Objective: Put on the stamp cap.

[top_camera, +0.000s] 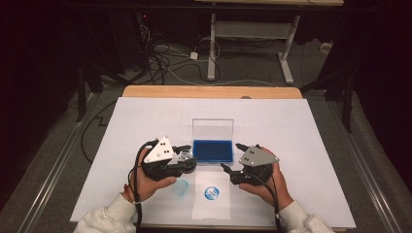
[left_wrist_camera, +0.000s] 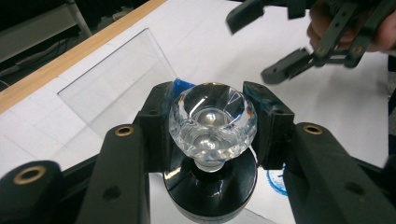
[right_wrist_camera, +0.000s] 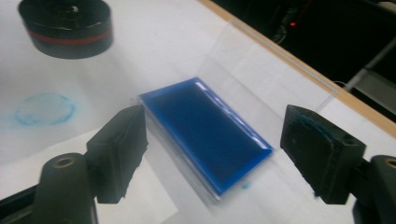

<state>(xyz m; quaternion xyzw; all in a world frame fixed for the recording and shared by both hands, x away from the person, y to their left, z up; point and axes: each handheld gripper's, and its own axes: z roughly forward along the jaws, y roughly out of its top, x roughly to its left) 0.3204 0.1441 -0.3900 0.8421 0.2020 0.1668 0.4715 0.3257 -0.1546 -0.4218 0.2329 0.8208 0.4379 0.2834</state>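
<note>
My left gripper (top_camera: 187, 156) is shut on a stamp (left_wrist_camera: 212, 122) with a faceted clear knob and a round black base; the pads press on both sides of the knob. It hangs just left of a blue ink pad (top_camera: 213, 151), which lies in a clear case with its lid (top_camera: 213, 129) standing up. My right gripper (top_camera: 232, 156) is at the pad's right end, open with nothing between the fingers. In the right gripper view the ink pad (right_wrist_camera: 205, 135) lies beyond the open right gripper (right_wrist_camera: 219, 154), and the stamp's base (right_wrist_camera: 65, 25) hangs at the top left.
A white paper slip (top_camera: 212, 206) with a round blue print (top_camera: 212, 193) lies near the front edge. A faint blue ring (top_camera: 180, 188) marks the white table cover beside it. The wooden table edge (top_camera: 209, 91) is at the back; cables and a desk frame lie on the floor beyond.
</note>
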